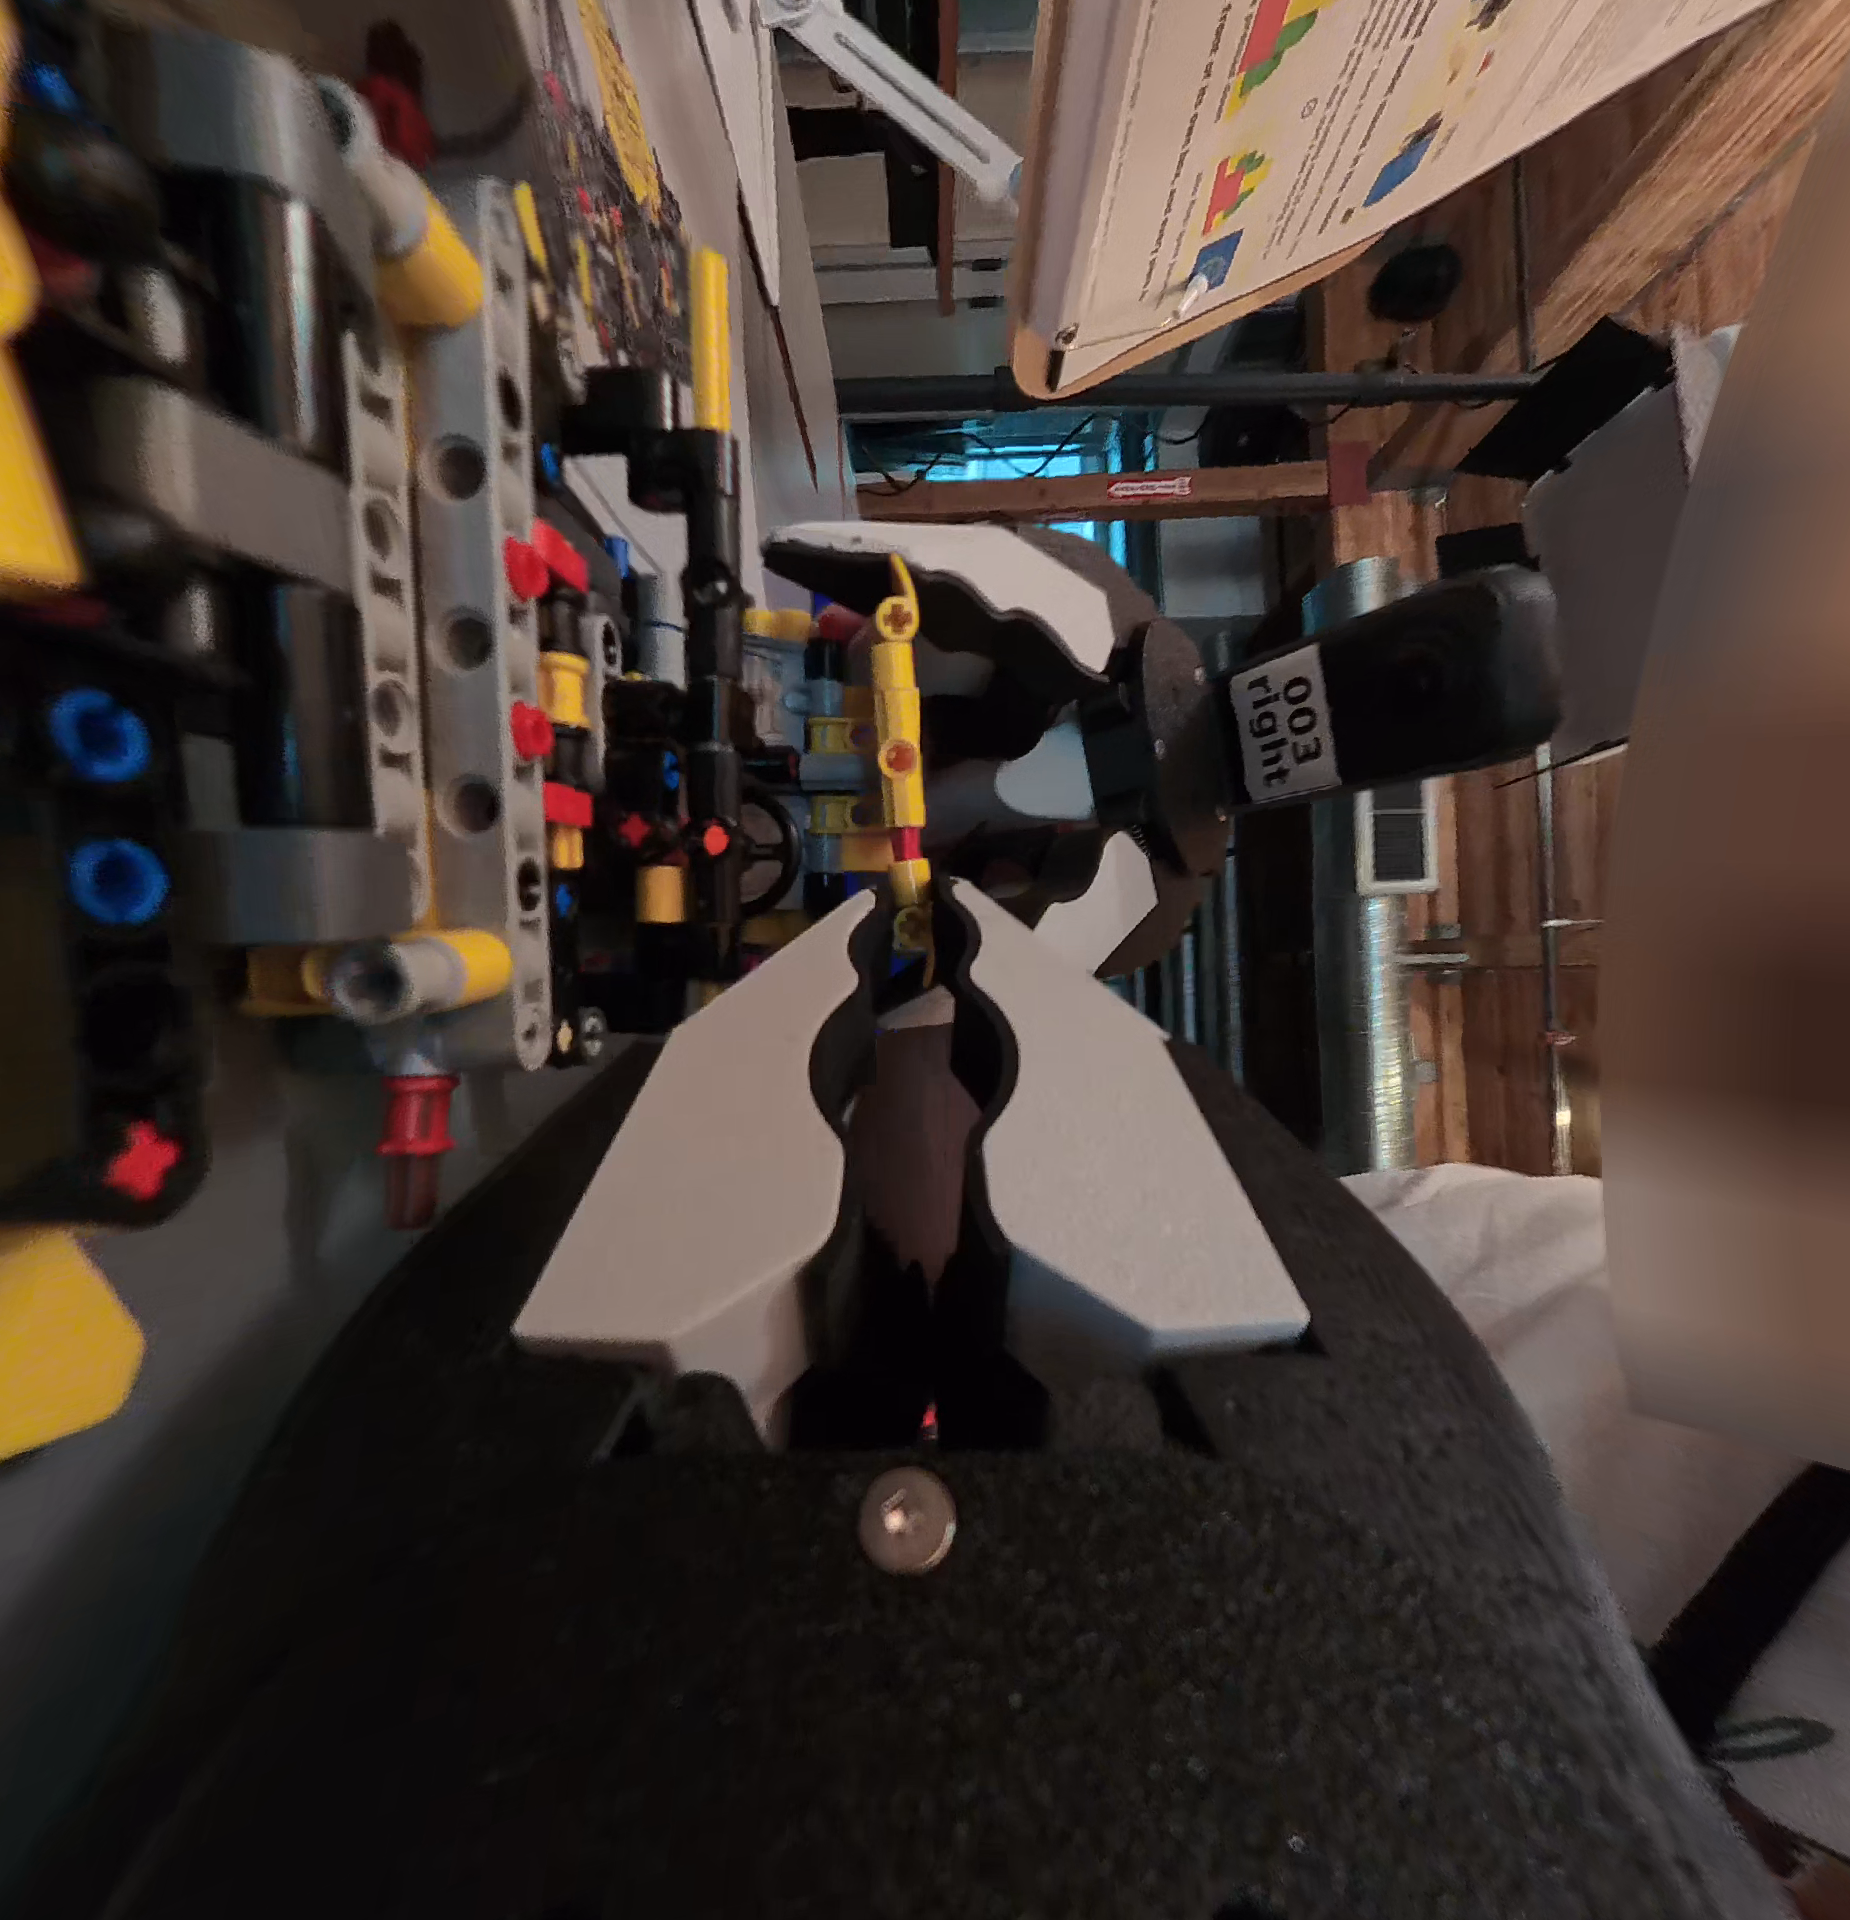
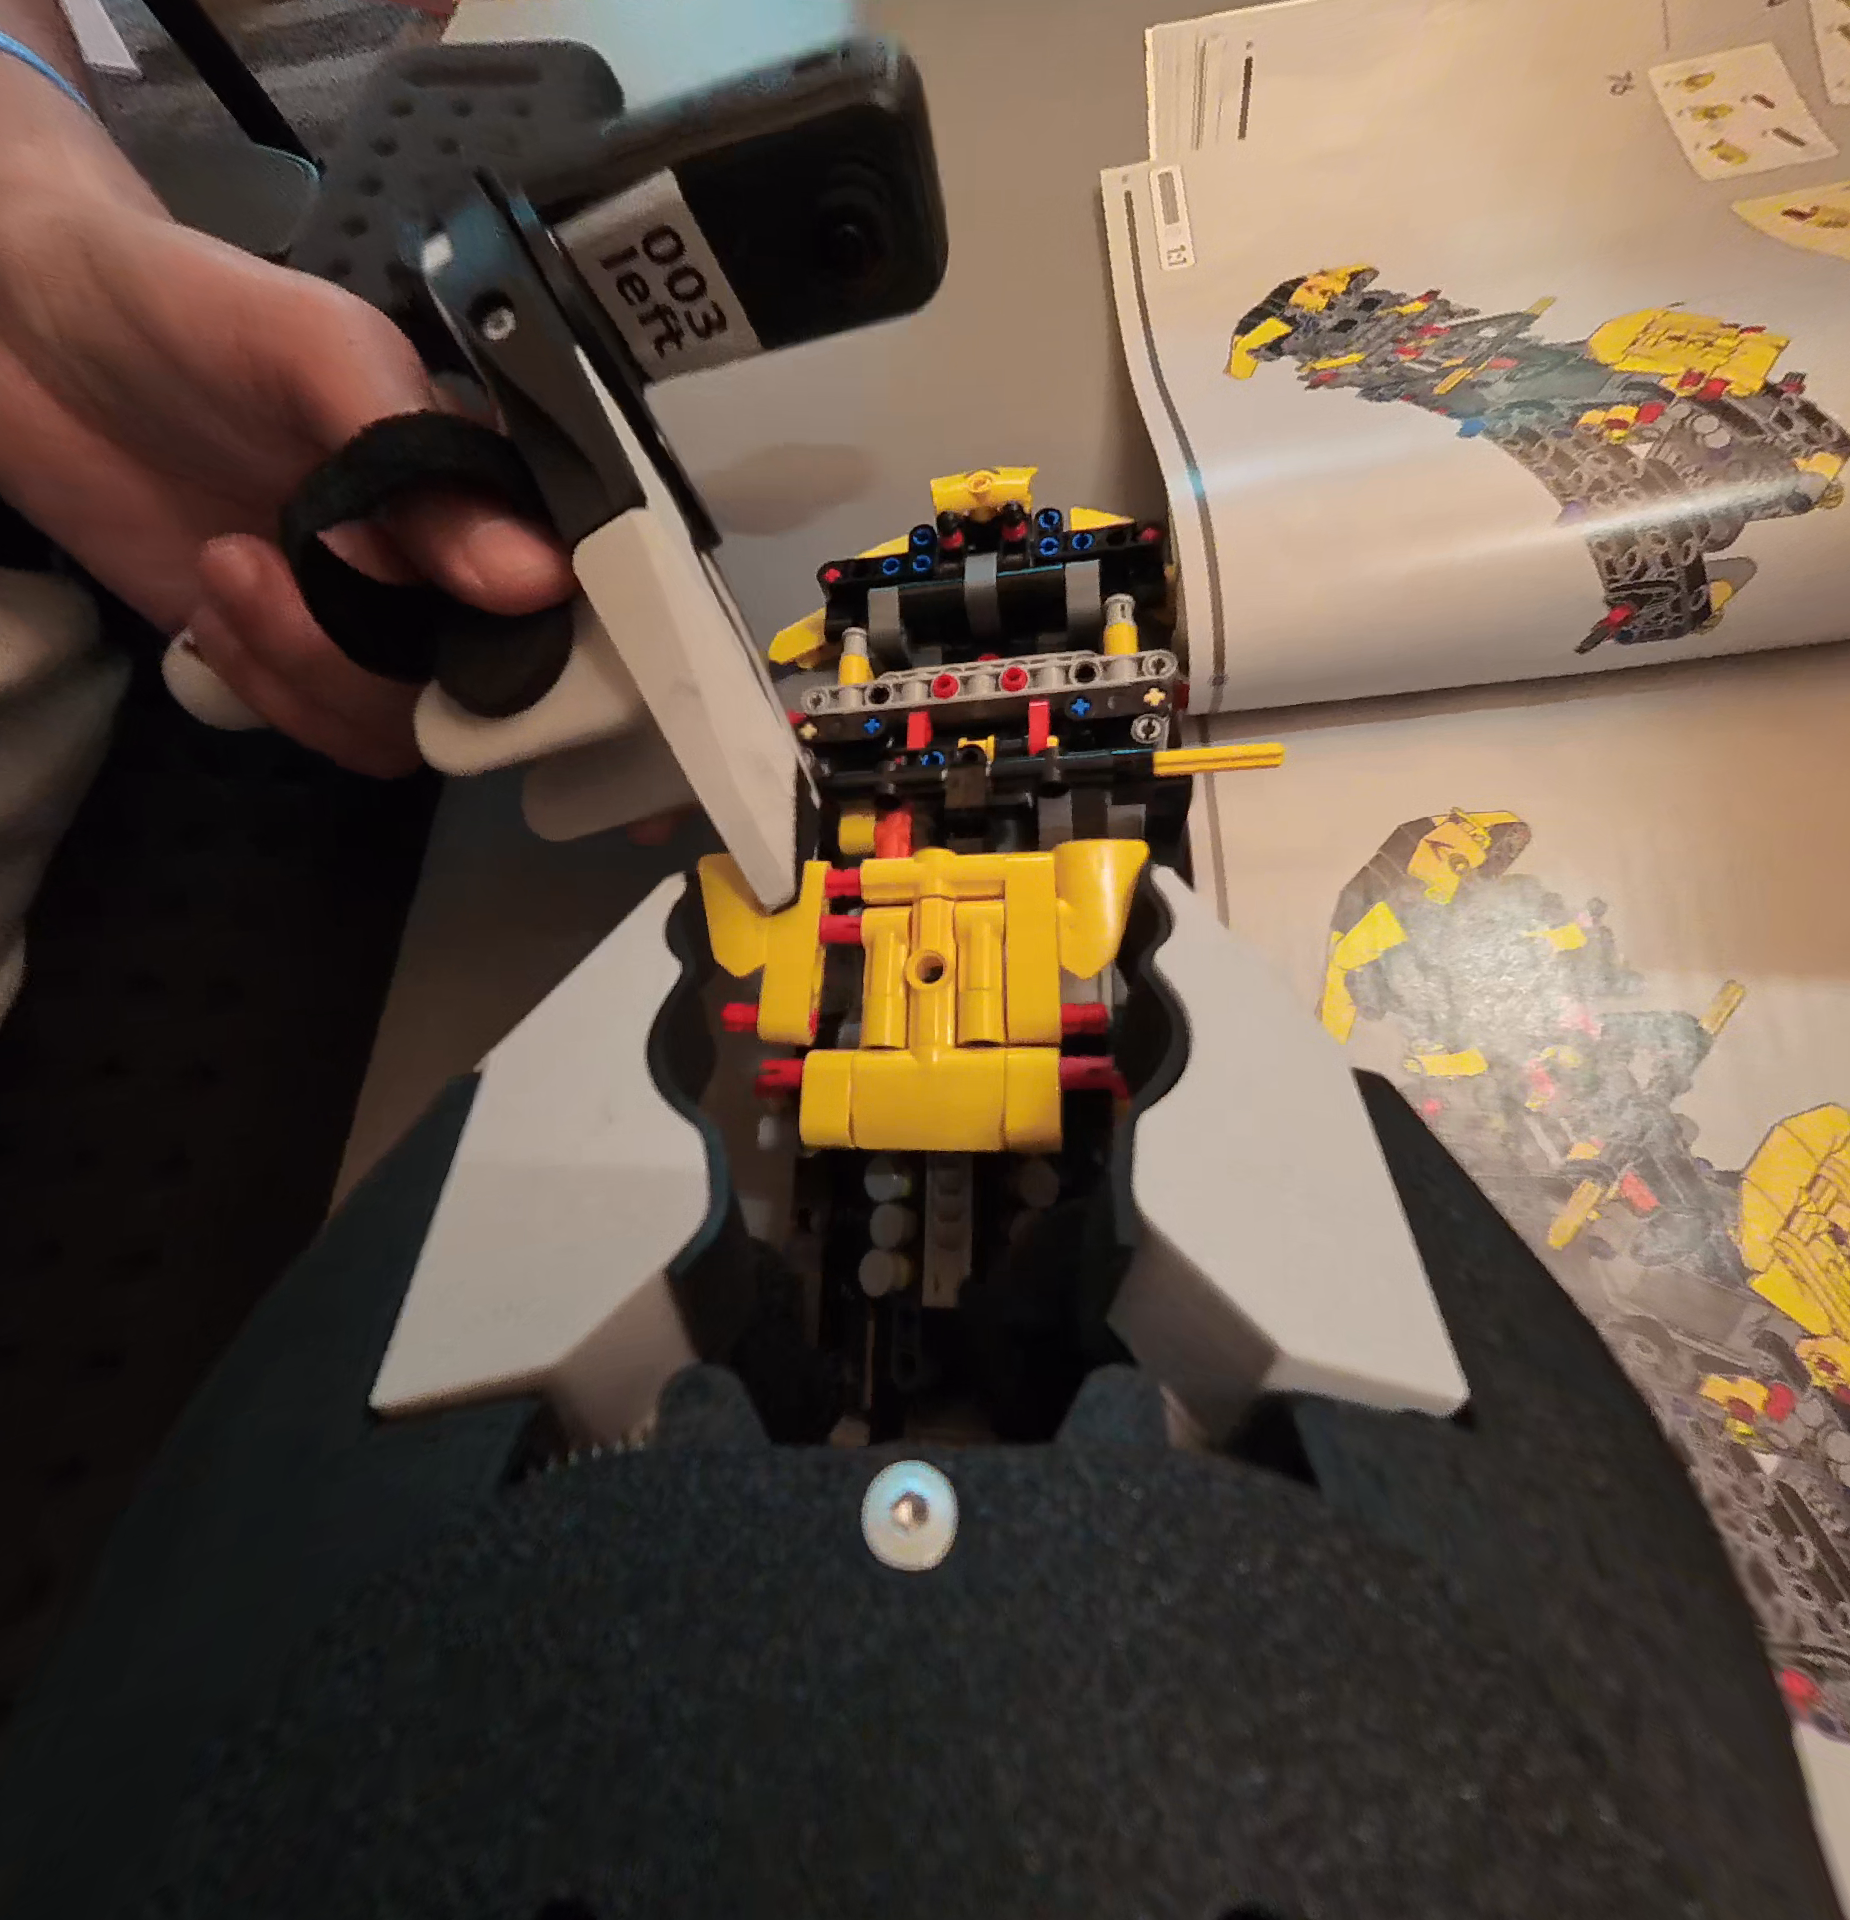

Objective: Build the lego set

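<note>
A yellow, black and grey Technic vehicle model (image 2: 988, 686) lies on the table, seen side-on in the left wrist view (image 1: 464, 644). My right gripper (image 2: 926, 914) is shut on the model's yellow front section (image 2: 931, 1101), one finger on each side. It also shows in the left wrist view (image 1: 962, 717). My left gripper (image 1: 913, 920) is nearly closed, pinching a thin yellow panel at the model's edge. In the right wrist view it (image 2: 781, 868) comes down from the upper left onto the yellow side panel (image 2: 770, 940).
An open instruction booklet (image 2: 1523, 468) lies right of the model, touching it. A board with a printed sheet (image 1: 1264, 156) stands behind. A person's hand (image 2: 225, 468) holds the left gripper. Bare beige table (image 2: 1004, 343) lies beyond the model. Left and right tips are no more than a few centimetres apart.
</note>
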